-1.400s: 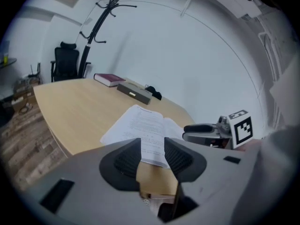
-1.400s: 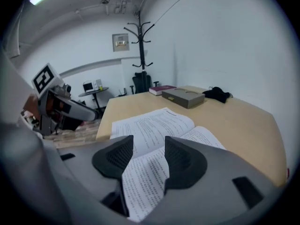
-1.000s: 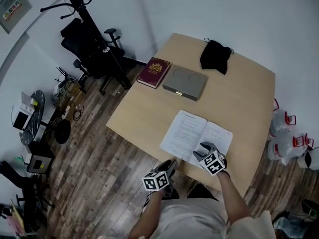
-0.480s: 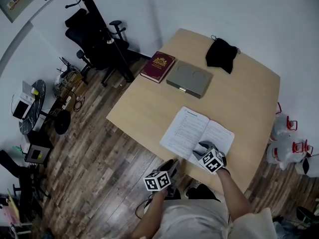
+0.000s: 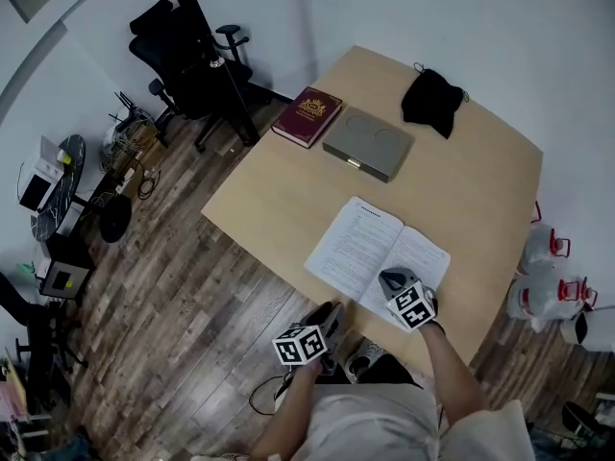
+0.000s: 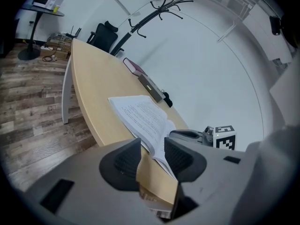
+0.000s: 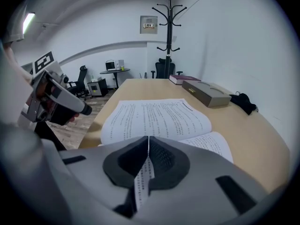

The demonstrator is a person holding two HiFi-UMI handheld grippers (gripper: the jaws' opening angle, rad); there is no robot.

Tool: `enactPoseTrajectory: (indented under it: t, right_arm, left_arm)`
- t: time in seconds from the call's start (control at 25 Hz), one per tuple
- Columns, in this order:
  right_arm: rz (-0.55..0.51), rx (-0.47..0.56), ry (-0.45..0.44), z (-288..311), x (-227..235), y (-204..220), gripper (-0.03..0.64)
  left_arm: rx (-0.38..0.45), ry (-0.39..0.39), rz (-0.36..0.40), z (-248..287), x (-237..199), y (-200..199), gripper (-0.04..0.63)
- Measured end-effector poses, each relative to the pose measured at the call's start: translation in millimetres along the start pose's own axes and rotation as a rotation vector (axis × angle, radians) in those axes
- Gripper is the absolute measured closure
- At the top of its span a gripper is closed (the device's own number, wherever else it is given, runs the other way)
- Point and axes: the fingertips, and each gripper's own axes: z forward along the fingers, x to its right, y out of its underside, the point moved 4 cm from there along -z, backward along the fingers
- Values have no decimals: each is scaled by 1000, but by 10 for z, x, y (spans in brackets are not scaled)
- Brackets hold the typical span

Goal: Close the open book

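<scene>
A second ago the right tool point(image 5: 389, 279) hovered with its jaws wide over the near side of the book point(image 5: 370, 248). Now the jaws are closing, and the right tool view shows the pads meeting on a single page point(image 7: 143, 179) that stands up between them. The tool itself sits where it did. The left tool point(image 5: 332, 310) has also kept its place just off the near edge of the bench point(image 5: 279, 209). Its jaws stand part open as before. That edge shows in the gap between them, and I cannot tell whether the pads touch it. The book has not moved: it lies open, both halves flat, close to the near edge and nearer the right corner than the left. There are two tools. Four things lie on the bench, one of each. They are the open book, a closed red book point(image 5: 307, 116) at the left edge towards the far corner, a flat grey box point(image 5: 368, 143) just beside that red book on its inner side, and a black cloth point(image 5: 434, 102) by the far edge. On the floor beyond the left edge stand one black chair point(image 5: 187, 60) and one coat stand point(image 5: 207, 36).
</scene>
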Motion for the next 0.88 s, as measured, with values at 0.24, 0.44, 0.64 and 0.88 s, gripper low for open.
enactPoseTrajectory:
  t: [0.24,0.44,0.64,0.88]
  right_arm:
    - [-25,-12,-10,10,-4,18,607]
    - [-35,-62,-12,77,-8,112,607]
    - [-82,-102,12,111,-31,212,607]
    - [-66,-159,-21,148,-10,250,609]
  left_arm:
    - [27,8,-16,27,30,-4,436]
    - [27,2,4,104,72,24,436]
    - [-8,-8,127,169,193,83,436]
    - [41,4,-60,305,99,73,398]
